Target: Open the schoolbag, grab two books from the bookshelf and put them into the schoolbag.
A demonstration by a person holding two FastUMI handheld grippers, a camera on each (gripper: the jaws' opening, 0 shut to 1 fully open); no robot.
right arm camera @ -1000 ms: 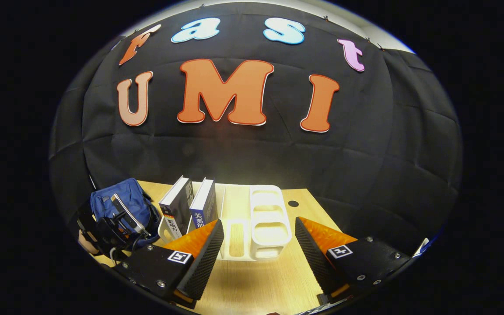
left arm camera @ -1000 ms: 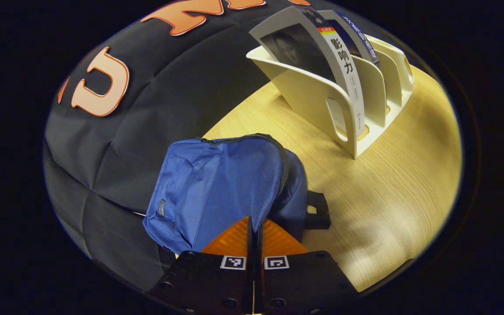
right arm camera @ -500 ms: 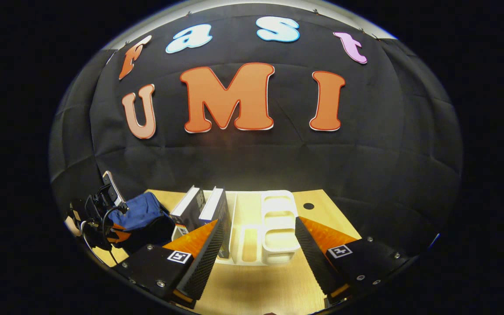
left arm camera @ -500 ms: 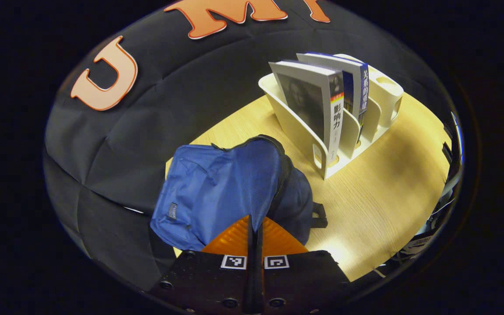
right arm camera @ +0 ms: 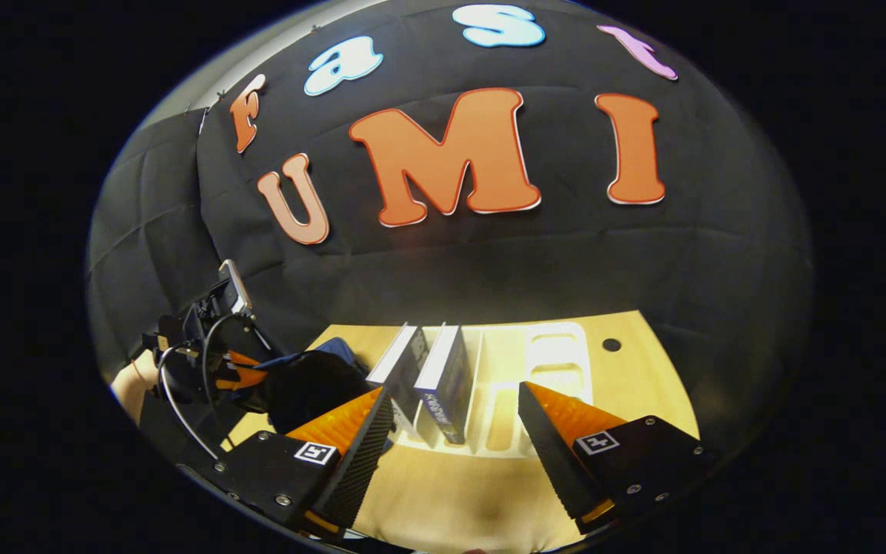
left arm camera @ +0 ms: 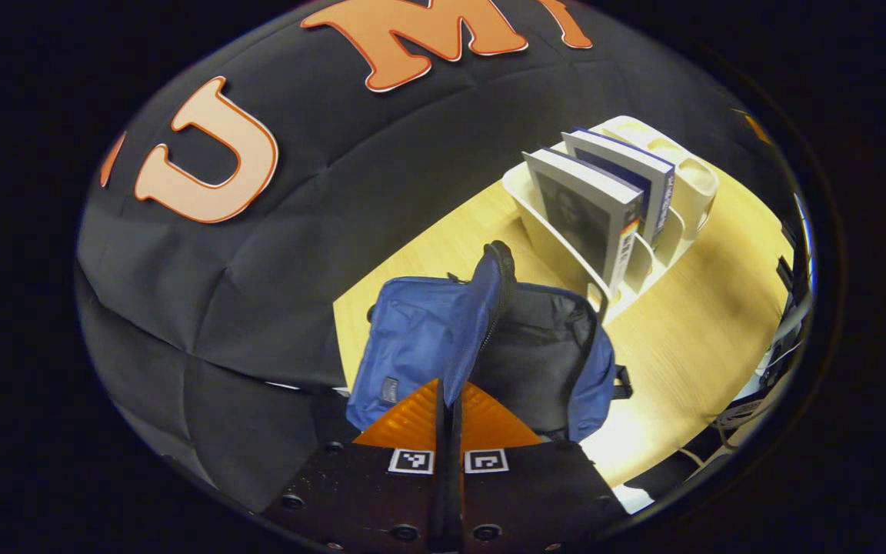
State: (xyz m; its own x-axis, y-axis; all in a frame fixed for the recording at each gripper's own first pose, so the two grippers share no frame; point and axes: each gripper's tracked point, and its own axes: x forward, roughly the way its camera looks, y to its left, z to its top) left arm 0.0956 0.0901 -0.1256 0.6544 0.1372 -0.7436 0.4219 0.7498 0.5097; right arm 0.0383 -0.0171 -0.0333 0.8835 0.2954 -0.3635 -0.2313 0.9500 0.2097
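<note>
Wooden table held schoolbag, bookshelf with two books. Left gripper clenched on bag's flap, bag gaping; right gripper spread wide.

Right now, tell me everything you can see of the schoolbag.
The schoolbag is blue fabric with a dark lining and a black zip. It sits on the table, beside the bookshelf. Its front flap is lifted and pinched in the shut left gripper, so the main pocket gapes open. A black strap shows on one side.
</note>
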